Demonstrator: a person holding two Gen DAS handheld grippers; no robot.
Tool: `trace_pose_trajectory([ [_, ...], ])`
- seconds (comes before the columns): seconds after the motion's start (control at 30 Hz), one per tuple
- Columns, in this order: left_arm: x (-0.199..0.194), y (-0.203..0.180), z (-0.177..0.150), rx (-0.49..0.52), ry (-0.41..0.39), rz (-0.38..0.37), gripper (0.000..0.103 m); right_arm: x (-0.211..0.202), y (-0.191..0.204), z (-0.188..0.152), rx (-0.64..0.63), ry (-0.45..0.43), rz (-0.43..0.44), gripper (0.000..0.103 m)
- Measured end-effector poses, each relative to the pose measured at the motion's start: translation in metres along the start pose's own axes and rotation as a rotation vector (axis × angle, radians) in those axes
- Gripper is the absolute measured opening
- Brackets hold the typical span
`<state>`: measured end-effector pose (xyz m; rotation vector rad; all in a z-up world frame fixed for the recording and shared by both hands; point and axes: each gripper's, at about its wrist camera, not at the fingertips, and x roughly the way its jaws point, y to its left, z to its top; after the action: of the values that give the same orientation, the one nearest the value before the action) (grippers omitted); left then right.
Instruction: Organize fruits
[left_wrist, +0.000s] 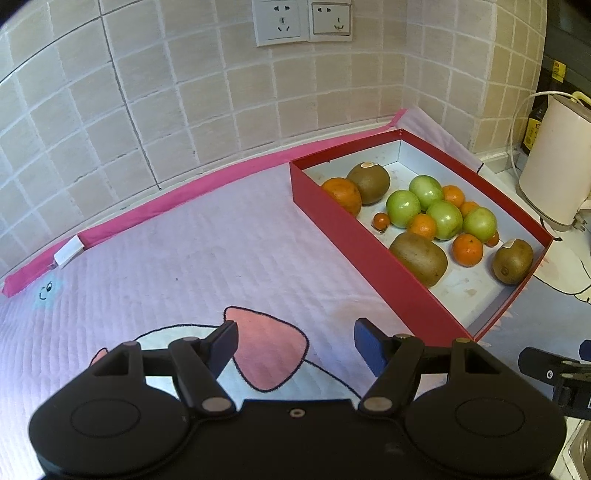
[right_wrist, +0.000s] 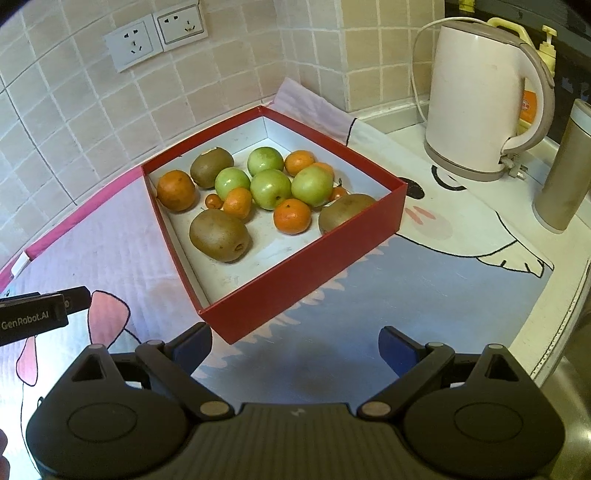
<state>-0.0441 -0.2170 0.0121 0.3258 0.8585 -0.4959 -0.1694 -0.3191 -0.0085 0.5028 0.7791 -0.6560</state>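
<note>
A red box (left_wrist: 340, 218) with a white floor stands on the mat and shows in both views (right_wrist: 314, 273). It holds three brown kiwis (right_wrist: 219, 236), several green apples (right_wrist: 270, 189), several oranges (right_wrist: 292, 216) and a few tiny orange fruits (right_wrist: 213, 201). My left gripper (left_wrist: 294, 345) is open and empty, low over the mat, left of the box's near corner. My right gripper (right_wrist: 295, 349) is open and empty, just in front of the box's near corner. The left gripper's side also shows at the left of the right wrist view (right_wrist: 44, 312).
A cartoon-printed pink and blue mat (left_wrist: 166, 258) covers the counter. A white electric kettle (right_wrist: 480, 96) and a metal flask (right_wrist: 565, 166) stand right of the box. A tiled wall with two sockets (left_wrist: 303, 22) is behind. The counter edge (right_wrist: 561, 325) runs at the right.
</note>
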Motion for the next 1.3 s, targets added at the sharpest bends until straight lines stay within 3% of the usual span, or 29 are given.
trace_pose_trajectory([
  [1.3,0.003,0.006,0.004,-0.007,0.001,0.006,0.082,0.012,0.005,0.008,-0.012,0.020,0.019,0.098],
])
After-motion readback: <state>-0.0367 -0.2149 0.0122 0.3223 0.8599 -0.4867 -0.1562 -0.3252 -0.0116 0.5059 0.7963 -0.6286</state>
